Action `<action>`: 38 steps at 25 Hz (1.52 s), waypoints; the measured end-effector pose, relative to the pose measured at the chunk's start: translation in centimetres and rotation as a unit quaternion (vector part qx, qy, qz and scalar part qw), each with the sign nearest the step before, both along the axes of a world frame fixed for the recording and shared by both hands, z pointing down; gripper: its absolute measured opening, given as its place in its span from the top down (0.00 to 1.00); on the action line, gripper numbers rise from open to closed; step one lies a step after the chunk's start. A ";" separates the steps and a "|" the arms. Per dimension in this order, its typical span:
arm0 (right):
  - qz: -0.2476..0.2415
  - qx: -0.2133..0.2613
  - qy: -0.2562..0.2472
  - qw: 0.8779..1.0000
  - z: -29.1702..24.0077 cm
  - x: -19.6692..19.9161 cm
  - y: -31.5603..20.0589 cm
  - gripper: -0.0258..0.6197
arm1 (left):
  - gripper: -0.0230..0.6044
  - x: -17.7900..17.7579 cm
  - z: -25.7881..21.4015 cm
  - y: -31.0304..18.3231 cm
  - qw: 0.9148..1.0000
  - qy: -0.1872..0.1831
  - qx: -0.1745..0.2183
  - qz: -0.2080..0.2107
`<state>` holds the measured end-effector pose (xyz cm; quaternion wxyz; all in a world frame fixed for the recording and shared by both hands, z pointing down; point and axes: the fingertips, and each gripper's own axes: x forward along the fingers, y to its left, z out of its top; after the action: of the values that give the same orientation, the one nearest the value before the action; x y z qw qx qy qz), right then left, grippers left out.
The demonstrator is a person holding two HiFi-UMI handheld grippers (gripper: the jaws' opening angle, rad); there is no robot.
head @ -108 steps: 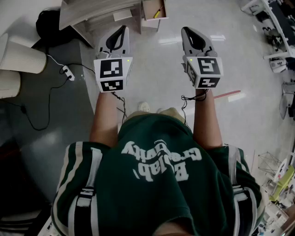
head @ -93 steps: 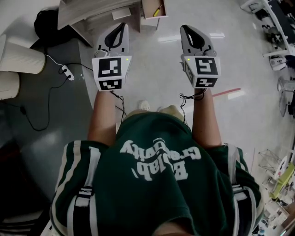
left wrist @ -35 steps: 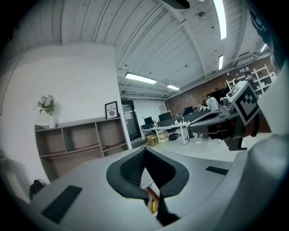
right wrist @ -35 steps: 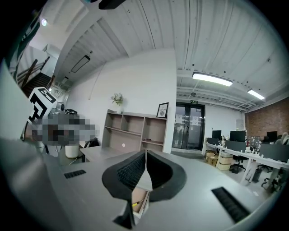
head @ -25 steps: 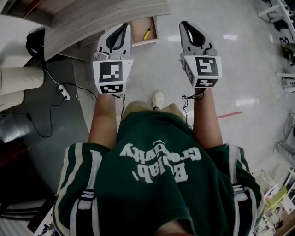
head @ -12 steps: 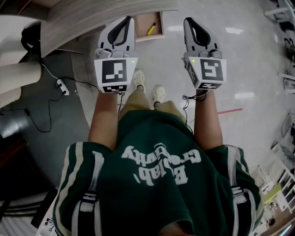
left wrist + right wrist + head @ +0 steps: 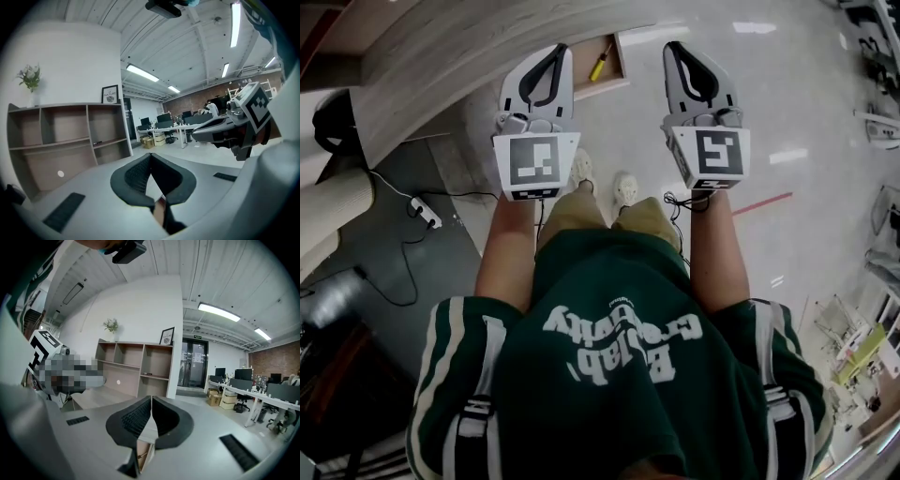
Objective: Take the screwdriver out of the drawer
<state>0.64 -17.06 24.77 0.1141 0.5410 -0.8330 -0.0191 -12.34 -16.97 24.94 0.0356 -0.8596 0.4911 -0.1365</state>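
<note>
Both grippers have pushed forward, and the open drawer (image 7: 615, 82) that sat well ahead a moment ago now lies right between their tips. Left gripper (image 7: 559, 52): fingers pressed tip to tip, nothing caught between them. Right gripper (image 7: 672, 49): same story, fingers closed on themselves and empty. Yellow-handled screwdriver (image 7: 599, 67) lies slantwise in the drawer, just to the right of the left fingertips and farther off to the left of the right ones, touched by neither. Curved wooden desk top (image 7: 469, 52) sweeps past left of the left fingers.
</note>
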 end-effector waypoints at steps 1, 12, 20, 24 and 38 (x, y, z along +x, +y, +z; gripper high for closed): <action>0.005 -0.005 0.001 1.000 0.8 -0.5 -0.7 0.91 | 0.93 -0.2 0.8 -0.9 1.000 0.003 -0.004 0.007; 0.002 -0.049 -0.005 0.999 8.7 0.9 -3.8 0.91 | 0.93 4.1 8.8 -4.3 0.998 0.003 -0.047 0.039; -0.038 -0.069 -0.022 0.997 15.0 3.2 -7.4 0.91 | 0.93 6.6 17.2 -6.8 0.996 -0.032 -0.080 0.005; -0.047 -0.086 -0.023 0.995 17.8 5.4 -8.5 0.91 | 0.93 7.8 20.5 -7.6 0.994 -0.037 -0.101 -0.013; -0.050 -0.119 -0.044 0.991 25.8 7.2 -11.4 0.91 | 0.78 10.1 33.0 -10.3 0.981 -0.074 -0.177 -0.033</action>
<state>7.86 -28.48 50.61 0.1398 0.4815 -0.8596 0.0981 -2.25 -27.27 57.95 -0.0851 -0.8233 0.4830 -0.2856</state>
